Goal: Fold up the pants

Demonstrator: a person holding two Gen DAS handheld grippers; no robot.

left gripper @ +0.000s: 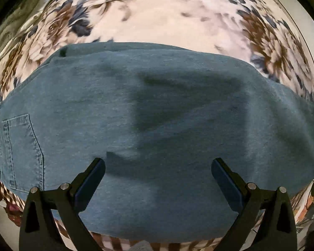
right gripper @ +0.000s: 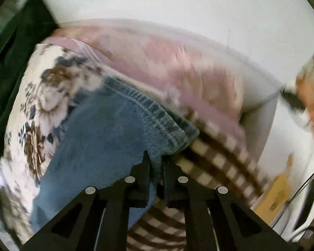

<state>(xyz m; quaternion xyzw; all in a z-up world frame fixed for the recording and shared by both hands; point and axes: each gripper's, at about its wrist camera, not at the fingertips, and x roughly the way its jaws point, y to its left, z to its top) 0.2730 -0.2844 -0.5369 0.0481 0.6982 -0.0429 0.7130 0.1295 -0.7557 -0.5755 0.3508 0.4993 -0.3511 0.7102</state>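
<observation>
Blue denim pants [left gripper: 157, 115] lie spread flat on a floral bedsheet [left gripper: 157, 16], with a back pocket [left gripper: 21, 150] at the left. My left gripper [left gripper: 158, 165] is open and empty, hovering just above the pants near their front edge. In the right wrist view my right gripper [right gripper: 156, 156] is shut on the hem end of the pants [right gripper: 106, 138], and the stitched hem [right gripper: 155, 113] bunches just ahead of the fingers. This view is motion-blurred.
A brown-and-white checked blanket [right gripper: 219, 163] lies under the pants at the bed edge. A pink blanket [right gripper: 167, 62] lies beyond, against a white wall [right gripper: 157, 0]. A dark green object [right gripper: 14, 52] is at the left. White furniture [right gripper: 299, 188] stands at the right.
</observation>
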